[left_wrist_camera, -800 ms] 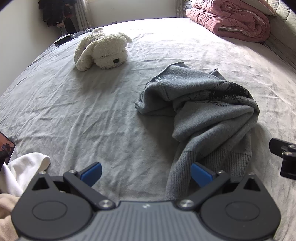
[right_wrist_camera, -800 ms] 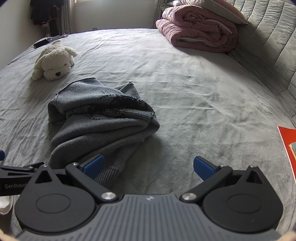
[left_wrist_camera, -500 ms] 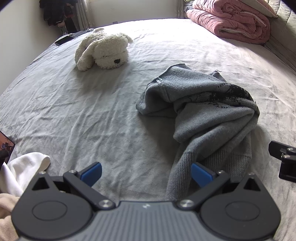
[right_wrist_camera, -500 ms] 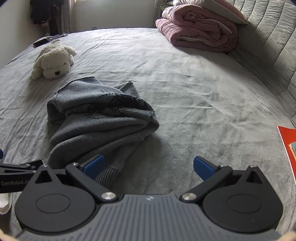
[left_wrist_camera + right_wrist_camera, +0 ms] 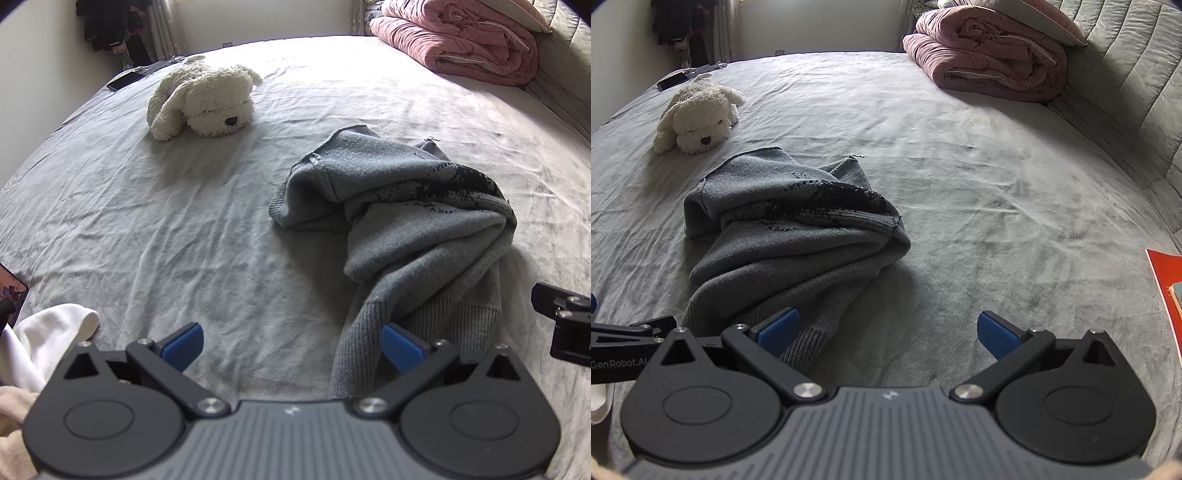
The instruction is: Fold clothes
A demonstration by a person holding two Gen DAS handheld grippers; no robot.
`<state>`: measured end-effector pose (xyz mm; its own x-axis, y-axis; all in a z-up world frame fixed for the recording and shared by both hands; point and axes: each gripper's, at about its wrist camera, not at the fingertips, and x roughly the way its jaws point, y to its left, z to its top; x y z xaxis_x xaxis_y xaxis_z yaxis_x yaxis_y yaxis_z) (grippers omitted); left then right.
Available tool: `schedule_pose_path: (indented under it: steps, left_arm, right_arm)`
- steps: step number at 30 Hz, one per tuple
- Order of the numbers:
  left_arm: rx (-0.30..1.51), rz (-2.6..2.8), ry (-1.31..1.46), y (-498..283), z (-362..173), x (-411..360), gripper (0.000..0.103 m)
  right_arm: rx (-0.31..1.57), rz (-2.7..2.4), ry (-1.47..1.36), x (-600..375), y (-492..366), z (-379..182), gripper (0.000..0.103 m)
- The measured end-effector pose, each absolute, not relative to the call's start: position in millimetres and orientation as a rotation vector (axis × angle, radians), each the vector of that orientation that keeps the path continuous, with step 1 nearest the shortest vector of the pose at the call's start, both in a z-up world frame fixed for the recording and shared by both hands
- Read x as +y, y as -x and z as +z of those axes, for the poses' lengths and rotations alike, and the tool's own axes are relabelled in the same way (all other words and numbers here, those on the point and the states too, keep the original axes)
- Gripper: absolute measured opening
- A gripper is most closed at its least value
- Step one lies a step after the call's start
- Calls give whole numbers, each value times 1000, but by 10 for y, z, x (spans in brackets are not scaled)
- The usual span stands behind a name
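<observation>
I'm over a wide bed (image 5: 155,236) under a grey sheet. My left hand-held gripper (image 5: 291,343) sits at the lower edge of its frame, jaws spread as wide as they go and holding nothing; its right pad overlaps the ribbed hem of the crumpled grey sweater (image 5: 417,229), right of centre. My right hand-held gripper (image 5: 886,330) is equally wide and empty, the sweater at centre left of its frame. A white plush dog (image 5: 207,103) lies upper left, a rolled pink quilt (image 5: 990,59) upper right.
</observation>
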<state>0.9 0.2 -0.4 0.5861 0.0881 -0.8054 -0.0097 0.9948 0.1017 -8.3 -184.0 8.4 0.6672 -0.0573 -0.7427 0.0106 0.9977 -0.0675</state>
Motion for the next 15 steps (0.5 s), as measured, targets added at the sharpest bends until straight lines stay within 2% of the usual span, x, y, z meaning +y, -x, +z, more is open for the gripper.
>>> schedule_pose_path:
  steps: [15]
  left_arm:
    - [942, 58, -93, -10, -12, 7, 103]
  right_arm:
    - [848, -37, 60, -1834, 91, 66, 103]
